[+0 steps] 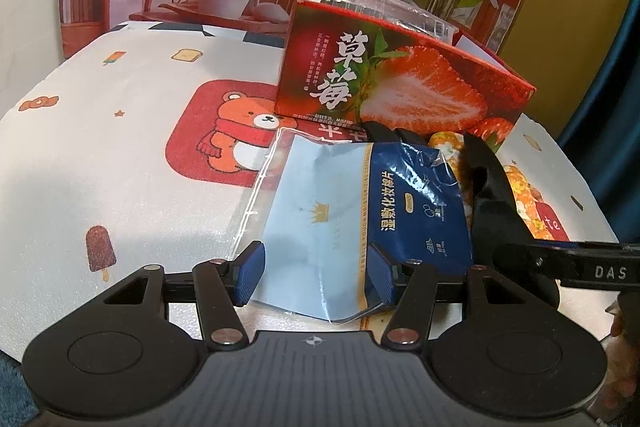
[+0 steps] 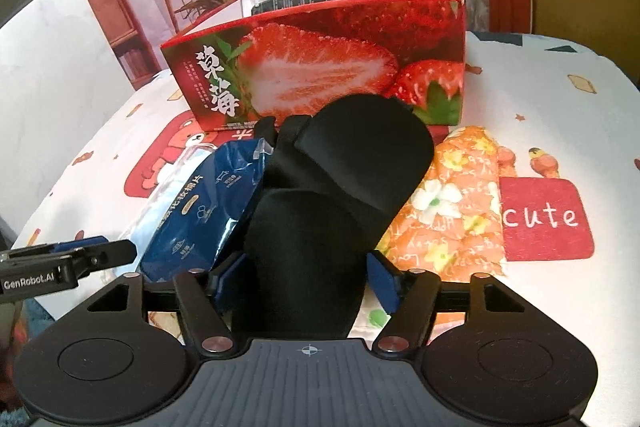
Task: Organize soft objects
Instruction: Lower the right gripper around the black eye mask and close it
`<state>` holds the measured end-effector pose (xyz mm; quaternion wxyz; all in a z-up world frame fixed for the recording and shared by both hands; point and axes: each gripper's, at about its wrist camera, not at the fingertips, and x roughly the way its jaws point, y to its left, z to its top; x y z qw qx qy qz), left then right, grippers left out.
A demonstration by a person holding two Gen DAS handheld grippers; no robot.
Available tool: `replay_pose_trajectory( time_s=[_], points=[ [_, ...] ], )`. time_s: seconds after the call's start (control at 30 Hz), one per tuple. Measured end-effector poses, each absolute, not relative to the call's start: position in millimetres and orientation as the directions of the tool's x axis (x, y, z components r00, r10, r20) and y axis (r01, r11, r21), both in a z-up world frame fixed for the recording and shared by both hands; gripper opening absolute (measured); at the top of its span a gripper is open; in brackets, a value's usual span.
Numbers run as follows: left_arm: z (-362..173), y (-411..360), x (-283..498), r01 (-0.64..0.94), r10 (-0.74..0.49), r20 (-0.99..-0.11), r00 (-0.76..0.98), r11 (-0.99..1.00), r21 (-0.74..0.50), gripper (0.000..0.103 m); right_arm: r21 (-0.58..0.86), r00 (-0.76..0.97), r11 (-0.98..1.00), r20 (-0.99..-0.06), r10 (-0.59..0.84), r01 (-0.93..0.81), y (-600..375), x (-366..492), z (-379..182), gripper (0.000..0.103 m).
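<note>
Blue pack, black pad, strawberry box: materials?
Blue pack: glossy plastic film, going by crinkles and glare. Black pad: matte foam or fabric, probably; no shine, rounded edges. Strawberry box: printed cardboard, apparently; flat walls, crisp corners, white inside.
</note>
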<state>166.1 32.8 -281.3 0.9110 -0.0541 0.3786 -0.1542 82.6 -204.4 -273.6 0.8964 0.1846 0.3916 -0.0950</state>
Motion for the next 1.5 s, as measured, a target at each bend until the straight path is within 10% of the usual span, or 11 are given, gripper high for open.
replay_pose_trajectory(
  time_s=[1.37, 1.5],
  points=[
    [-281.6, 35.7, 164.5, 0.237, -0.343, -0.669, 0.660, 0.939, -0.248, 0.060, 0.172, 0.545, 0.957, -0.838, 0.017, 0.234, -177.9, 64.2, -288.6, 0.064],
    [-281.8, 34.6, 164.9, 0.242, -0.345, -0.671, 0.657, 0.939, -0.245, 0.060, 0.176, 0.557, 0.962, -0.830, 0.031, 0.208, -174.0, 65.7, -288.7, 0.049]
  ],
)
